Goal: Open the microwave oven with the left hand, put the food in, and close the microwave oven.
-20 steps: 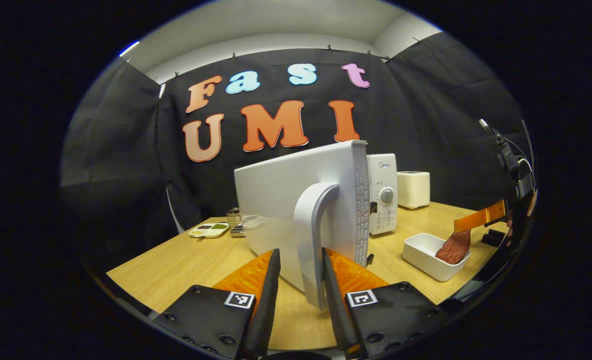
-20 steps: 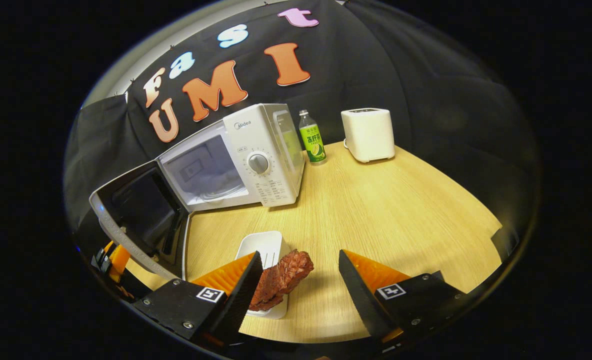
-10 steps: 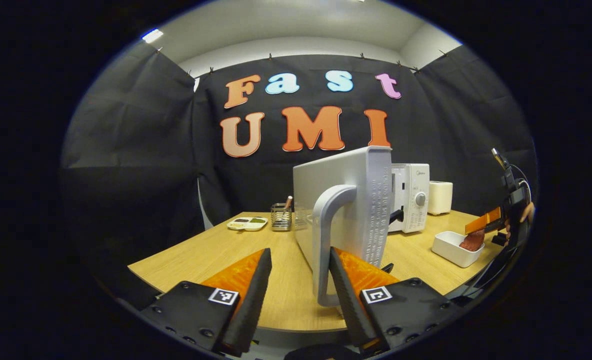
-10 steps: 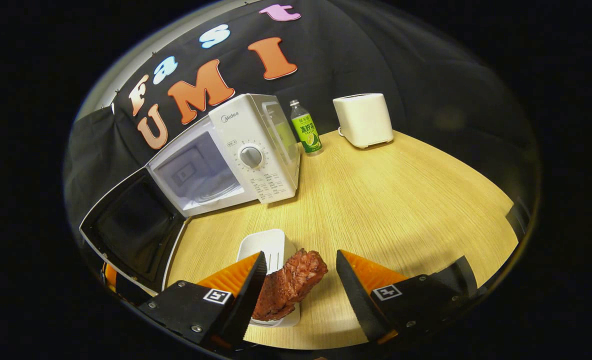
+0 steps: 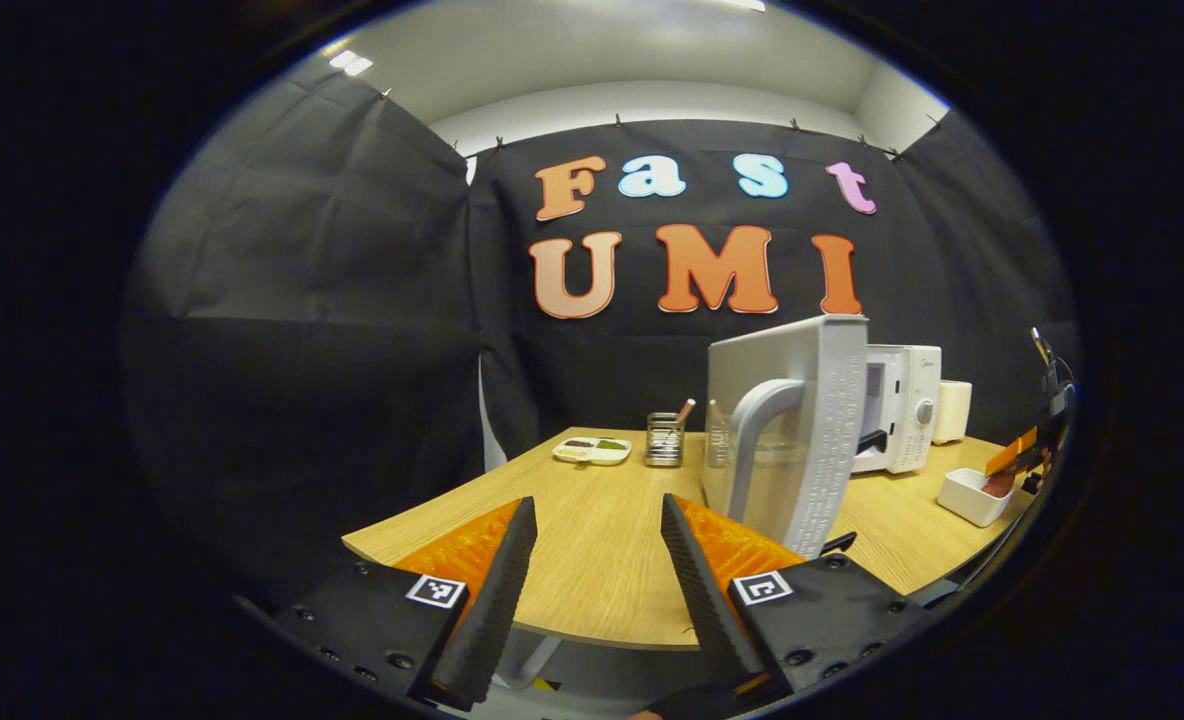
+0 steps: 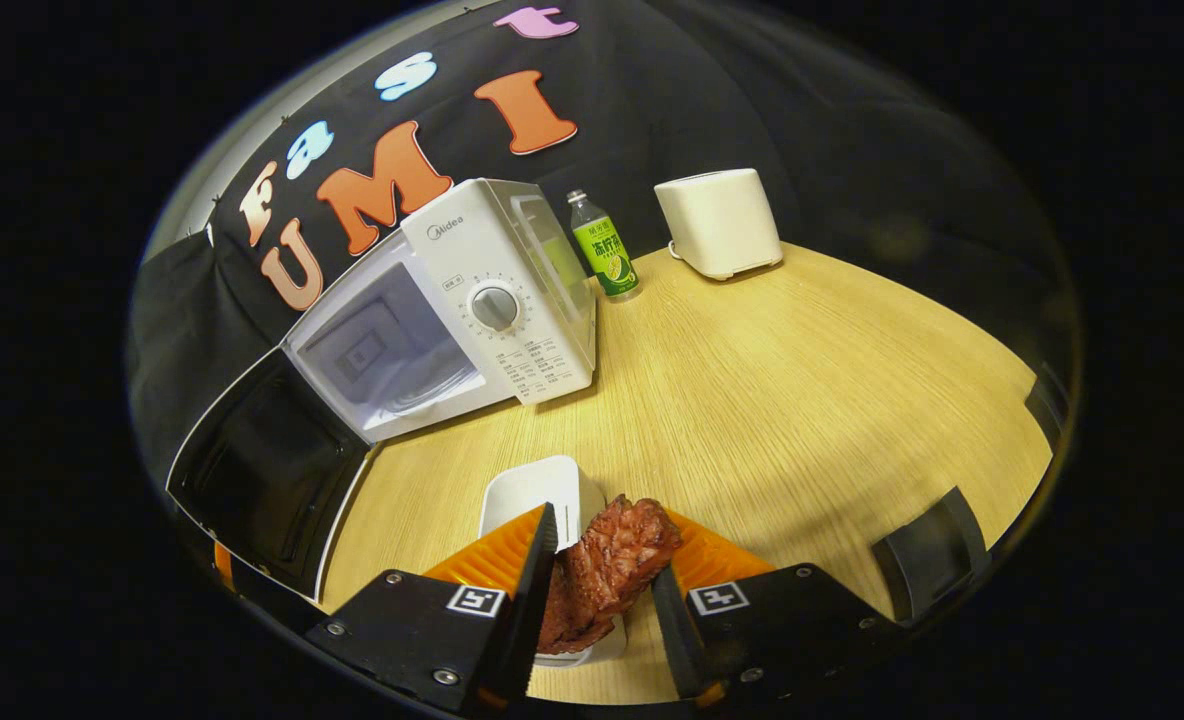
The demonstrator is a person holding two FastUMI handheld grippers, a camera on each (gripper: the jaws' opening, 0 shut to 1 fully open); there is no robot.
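Observation:
The white microwave (image 6: pixel 497 300) stands with its door (image 6: pixel 262 470) swung wide and its cavity (image 6: pixel 382 350) bare. My right gripper (image 6: pixel 607 535) is shut on a slab of red-brown meat (image 6: pixel 617 560), held just above the white dish (image 6: pixel 532 495). In the left gripper view, my left gripper (image 5: pixel 597 505) is open with nothing between its fingers. It sits back from the table's near edge, left of the door handle (image 5: pixel 752 440) and apart from it. Far right in that view, the dish (image 5: pixel 967 495) and the right gripper (image 5: pixel 1012 460) are small.
A green-labelled bottle (image 6: pixel 602 255) and a white toaster (image 6: pixel 720 220) stand behind the microwave to its right. A sauce plate (image 5: pixel 592 450) and a wire utensil holder (image 5: pixel 664 440) sit at the table's far left. Bare wooden tabletop (image 6: pixel 802 400) spreads right of the dish.
My left gripper let go of the door handle and drew back to the left, leaving the door wide. My right gripper's fingers closed from wide apart onto the meat.

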